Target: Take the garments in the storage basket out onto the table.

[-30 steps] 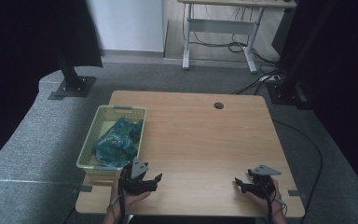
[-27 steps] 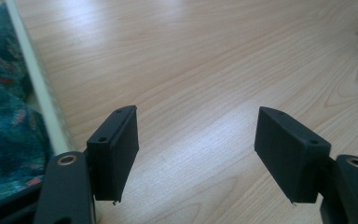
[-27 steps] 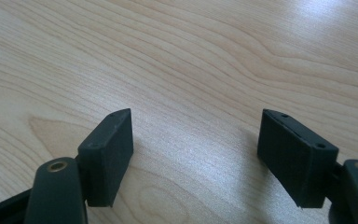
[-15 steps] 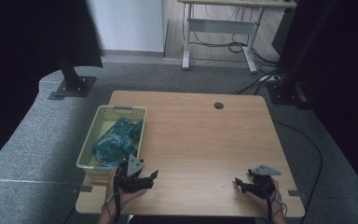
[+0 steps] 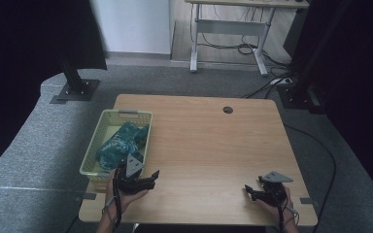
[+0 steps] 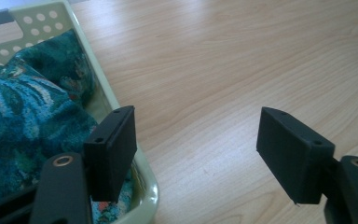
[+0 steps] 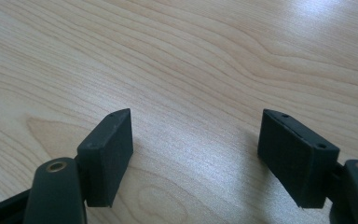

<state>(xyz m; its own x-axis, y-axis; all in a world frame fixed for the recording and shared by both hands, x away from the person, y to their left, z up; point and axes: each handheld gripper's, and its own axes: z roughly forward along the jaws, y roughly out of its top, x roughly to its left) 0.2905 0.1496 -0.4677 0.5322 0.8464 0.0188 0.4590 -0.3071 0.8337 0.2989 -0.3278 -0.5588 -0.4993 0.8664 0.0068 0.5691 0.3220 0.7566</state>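
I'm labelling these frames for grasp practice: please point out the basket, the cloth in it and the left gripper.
basket (image 5: 125, 114): high view, far rim.
cloth (image 5: 118, 145): high view, middle of the teal bundle.
left gripper (image 6: 196, 142): left gripper view, gap midway between its open jaws.

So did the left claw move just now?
Yes. The left claw slid left, toward the near end of the green basket.

We are holding our left gripper (image 5: 148, 175) low at the near left, its jaws standing wide apart with nothing between them, our left hand (image 5: 121, 189) wrapping the body from below. We are keeping our right gripper (image 5: 250, 190) low at the near right, jaws likewise spread and empty, our right hand (image 5: 278, 200) gripping it from behind, both forearms entering from the bottom edge.
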